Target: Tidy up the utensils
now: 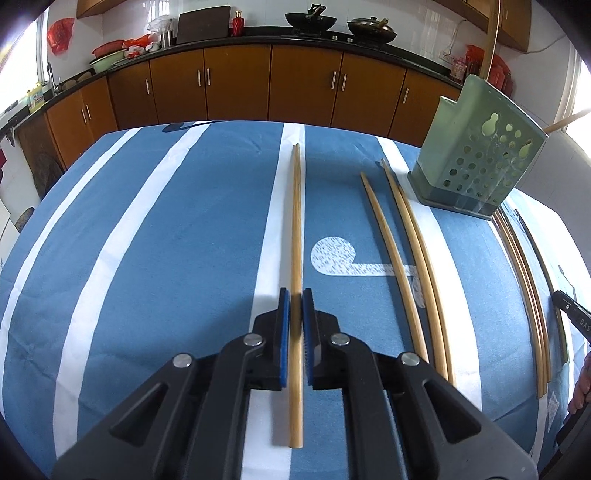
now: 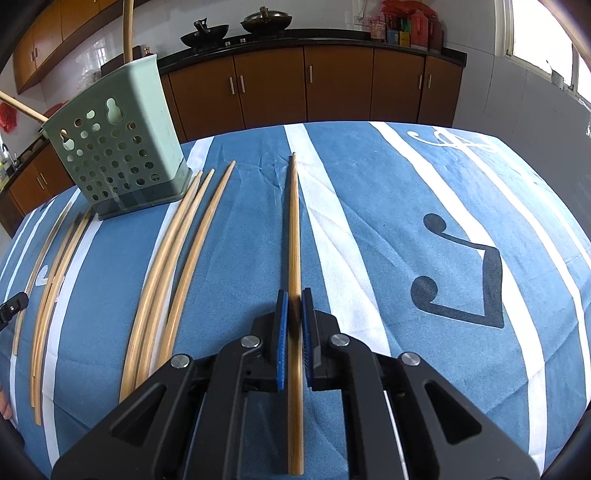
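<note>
Smooth wooden, perhaps bamboo, chopsticks (image 1: pixel 391 254); matt cloth tablecloth (image 1: pixel 166 240); glossy plastic holder (image 1: pixel 476 155).

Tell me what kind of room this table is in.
A home kitchen, most likely: two woks sit on a dark countertop over brown cabinets, and a sink tap shows at the left end.

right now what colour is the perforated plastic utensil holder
Pale green perforated plastic utensil holder, clearest in the right wrist view.

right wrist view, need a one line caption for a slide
Right gripper shut on a bamboo chopstick over the blue striped tablecloth, more chopsticks beside the green holder.
</note>
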The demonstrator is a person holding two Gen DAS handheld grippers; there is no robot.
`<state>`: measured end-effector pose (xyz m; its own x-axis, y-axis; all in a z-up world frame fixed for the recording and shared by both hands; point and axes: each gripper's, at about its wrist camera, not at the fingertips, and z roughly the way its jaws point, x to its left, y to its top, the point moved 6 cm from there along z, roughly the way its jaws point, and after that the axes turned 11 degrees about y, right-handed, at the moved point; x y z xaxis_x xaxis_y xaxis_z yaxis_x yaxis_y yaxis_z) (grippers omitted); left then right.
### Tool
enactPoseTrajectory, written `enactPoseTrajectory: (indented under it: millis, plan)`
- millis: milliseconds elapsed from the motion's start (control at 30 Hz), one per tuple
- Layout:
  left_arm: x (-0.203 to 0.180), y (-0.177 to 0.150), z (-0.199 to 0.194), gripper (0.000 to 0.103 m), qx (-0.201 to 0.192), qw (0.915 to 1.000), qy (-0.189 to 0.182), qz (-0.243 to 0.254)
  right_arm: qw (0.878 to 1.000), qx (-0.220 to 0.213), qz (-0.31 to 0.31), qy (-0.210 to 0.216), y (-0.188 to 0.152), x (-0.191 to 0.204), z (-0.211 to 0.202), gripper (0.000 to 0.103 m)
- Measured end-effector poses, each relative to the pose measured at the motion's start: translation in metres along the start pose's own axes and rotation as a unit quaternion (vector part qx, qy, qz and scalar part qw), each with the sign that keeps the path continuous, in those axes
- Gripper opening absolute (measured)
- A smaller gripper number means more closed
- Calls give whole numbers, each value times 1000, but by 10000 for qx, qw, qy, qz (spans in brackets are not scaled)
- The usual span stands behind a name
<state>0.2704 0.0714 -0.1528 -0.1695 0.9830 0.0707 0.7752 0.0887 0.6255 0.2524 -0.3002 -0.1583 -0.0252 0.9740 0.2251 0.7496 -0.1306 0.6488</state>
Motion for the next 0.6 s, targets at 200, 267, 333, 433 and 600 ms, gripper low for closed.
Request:
enactPoseTrajectory:
  millis: [200,267,333,433,600]
  plan:
    - [0,0,-1,9,6,10000,-31,-27,10000,-9,18,18,0,1,0,9]
    - [1,0,0,9,13,10000,-73,-62,10000,-11,27,29,0,1,0,9]
    - [2,0,0,9,19,9999,-109,-97,10000,-11,29,32,0,0,0,9]
    - [3,0,0,9,28,9997,-173,-151,10000,-12,35,34,0,1,0,9]
    - [3,0,0,9,31,9997,-186,-162,10000,-13,49,44,0,1,0,9]
